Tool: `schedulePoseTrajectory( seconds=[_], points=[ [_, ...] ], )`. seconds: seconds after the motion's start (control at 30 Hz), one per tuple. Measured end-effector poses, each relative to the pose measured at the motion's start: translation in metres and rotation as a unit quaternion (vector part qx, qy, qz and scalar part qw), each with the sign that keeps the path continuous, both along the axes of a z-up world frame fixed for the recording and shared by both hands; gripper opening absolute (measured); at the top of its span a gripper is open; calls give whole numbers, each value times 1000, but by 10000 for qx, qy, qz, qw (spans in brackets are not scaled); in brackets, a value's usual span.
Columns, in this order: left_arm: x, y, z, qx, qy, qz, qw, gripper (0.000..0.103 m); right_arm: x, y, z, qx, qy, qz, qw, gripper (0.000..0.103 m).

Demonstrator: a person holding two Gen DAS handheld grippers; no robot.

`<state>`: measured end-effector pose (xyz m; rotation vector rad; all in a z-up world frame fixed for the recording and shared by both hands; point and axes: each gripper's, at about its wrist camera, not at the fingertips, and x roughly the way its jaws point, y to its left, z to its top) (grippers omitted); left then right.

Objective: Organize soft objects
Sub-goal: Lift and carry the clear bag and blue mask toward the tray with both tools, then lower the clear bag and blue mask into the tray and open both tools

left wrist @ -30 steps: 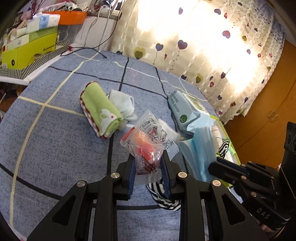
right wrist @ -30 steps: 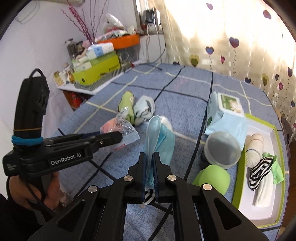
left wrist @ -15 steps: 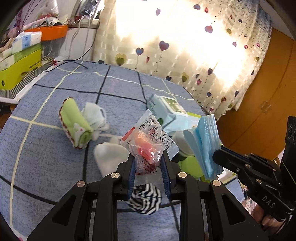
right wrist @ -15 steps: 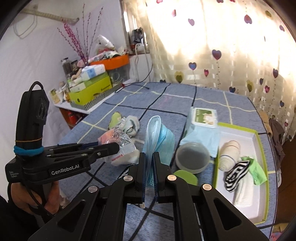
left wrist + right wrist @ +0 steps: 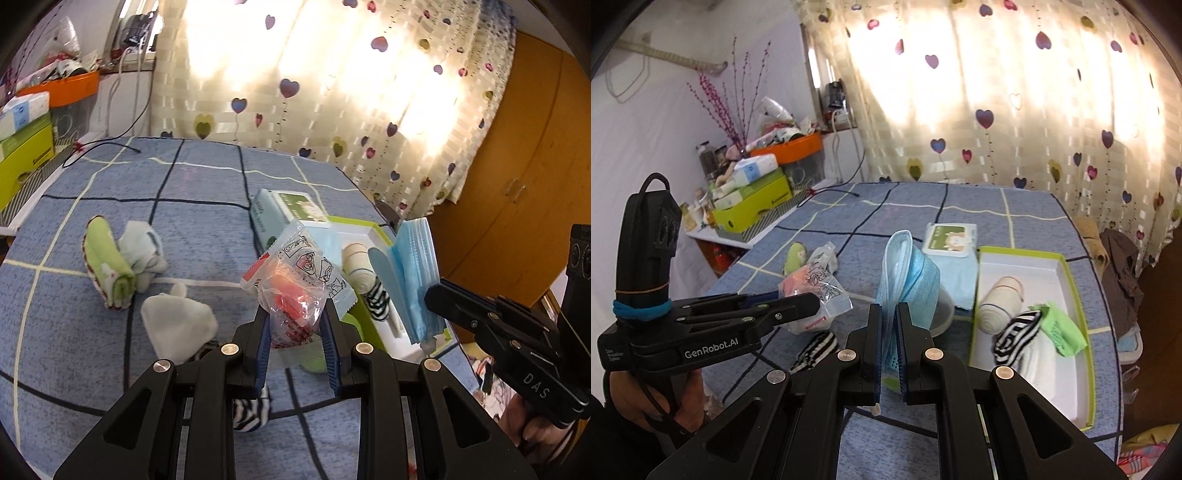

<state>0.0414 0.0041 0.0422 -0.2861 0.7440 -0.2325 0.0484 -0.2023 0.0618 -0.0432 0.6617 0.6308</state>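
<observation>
in your left wrist view, your left gripper (image 5: 295, 328) is clamped on a clear plastic packet (image 5: 295, 284) above the blue bed (image 5: 207, 236) – a white cloth (image 5: 177, 325) shows only here. in your right wrist view, your right gripper (image 5: 886, 332) pinches blue face masks (image 5: 907, 273) beside the green-rimmed tray (image 5: 1075, 295) at the bed's right edge.

We are pinching a stack of blue face masks (image 5: 908, 280) in the right gripper (image 5: 889, 354). At nine o'clock, the left gripper (image 5: 798, 308) is gripping a crinkled plastic packet (image 5: 816, 291). At three o'clock, a green-rimmed tray (image 5: 1075, 295) is holding rolled cloths.
</observation>
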Motion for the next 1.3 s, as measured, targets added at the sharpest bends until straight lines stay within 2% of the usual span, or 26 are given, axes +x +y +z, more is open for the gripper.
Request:
schedulePoseTrajectory(
  seconds=[0.57, 1.3],
  points=[
    [9, -51, 7, 98, -19, -603, 9981, 27, 1, -45, 0, 85, -11, -488, 9988, 7],
    [22, -110, -4, 240, 202, -1181, 9925, 27, 10, -93, -15, 183, 151, -899, 9957, 7]
  ],
)
